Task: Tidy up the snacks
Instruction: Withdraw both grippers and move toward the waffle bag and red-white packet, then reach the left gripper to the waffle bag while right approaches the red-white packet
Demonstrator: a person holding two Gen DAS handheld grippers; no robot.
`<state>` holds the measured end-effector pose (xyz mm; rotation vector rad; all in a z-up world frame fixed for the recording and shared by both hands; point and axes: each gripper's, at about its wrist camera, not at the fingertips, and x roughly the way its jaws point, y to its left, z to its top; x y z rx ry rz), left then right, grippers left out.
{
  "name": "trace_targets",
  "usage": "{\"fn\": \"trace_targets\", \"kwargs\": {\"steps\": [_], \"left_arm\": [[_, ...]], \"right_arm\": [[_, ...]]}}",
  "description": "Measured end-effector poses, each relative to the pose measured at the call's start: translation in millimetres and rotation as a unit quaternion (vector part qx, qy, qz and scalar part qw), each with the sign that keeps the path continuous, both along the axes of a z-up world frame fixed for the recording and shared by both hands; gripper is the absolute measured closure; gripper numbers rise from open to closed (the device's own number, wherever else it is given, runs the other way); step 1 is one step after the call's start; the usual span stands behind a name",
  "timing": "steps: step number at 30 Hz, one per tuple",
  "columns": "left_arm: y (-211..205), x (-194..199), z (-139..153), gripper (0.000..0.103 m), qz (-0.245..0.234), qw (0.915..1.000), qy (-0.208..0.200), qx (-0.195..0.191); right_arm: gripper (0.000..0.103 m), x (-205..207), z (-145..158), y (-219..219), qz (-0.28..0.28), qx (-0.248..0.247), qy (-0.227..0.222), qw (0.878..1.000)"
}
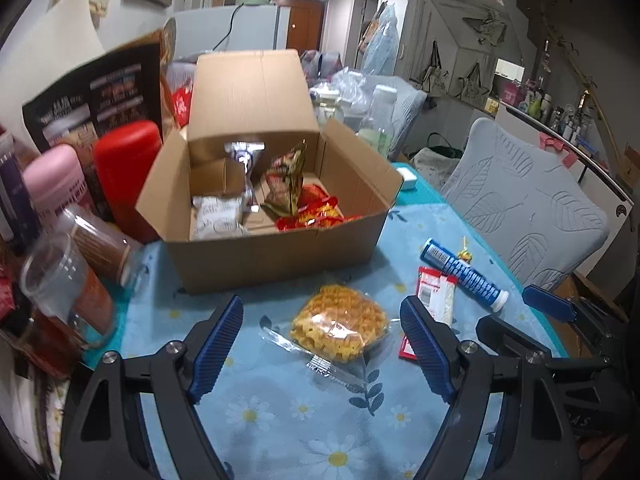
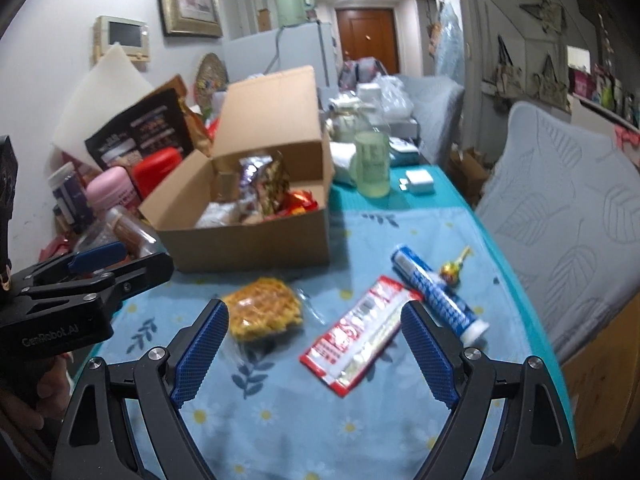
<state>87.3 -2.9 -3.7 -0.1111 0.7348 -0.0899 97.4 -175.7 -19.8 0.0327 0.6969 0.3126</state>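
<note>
trouble is likeliest with the waffle packet (image 1: 340, 326): its slick clear wrapper could slide off the left gripper (image 1: 322, 346) pads, or the brittle waffle could crack if squeezed hard. both tongs gape wide and hold nothing. the right gripper (image 2: 316, 344) sits over the red sachet (image 2: 360, 330), with the blue tube (image 2: 438, 294) just beside it. all three lie on the tablecloth (image 1: 280, 408), short of the cardboard box (image 1: 272, 256). only the left view looks down onto the packets in the box; only the right view shows the green mug (image 2: 372, 164) beyond it.
</note>
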Motion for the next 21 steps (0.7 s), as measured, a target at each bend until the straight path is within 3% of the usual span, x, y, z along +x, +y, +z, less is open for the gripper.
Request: {"fn": "trace_targets", "kwargs": {"steps": [6, 10, 14, 21], "left_arm": [[-5.0, 13.3, -22.3, 0.022, -0.016, 0.9998, 0.012, 0.001], [-7.4, 31.8, -39.9, 0.022, -0.023, 0.9989, 0.039, 0.013], [-10.0, 52.5, -60.6, 0.022, -0.038, 0.9959, 0.082, 0.001], [-8.9, 77.6, -78.5, 0.022, -0.042, 0.9931, 0.110, 0.003]], "right_arm": [[0.014, 16.6, -26.9, -9.6, -0.021, -0.005, 0.036, 0.999], [0.014, 30.1, -43.9, -14.3, -0.025, -0.003, 0.059, 0.998], [0.014, 42.6, -58.0, -17.0, -0.026, -0.006, 0.070, 0.997], [0.014, 68.9, -81.1, -25.6, -0.029, 0.009, 0.105, 0.994]]}}
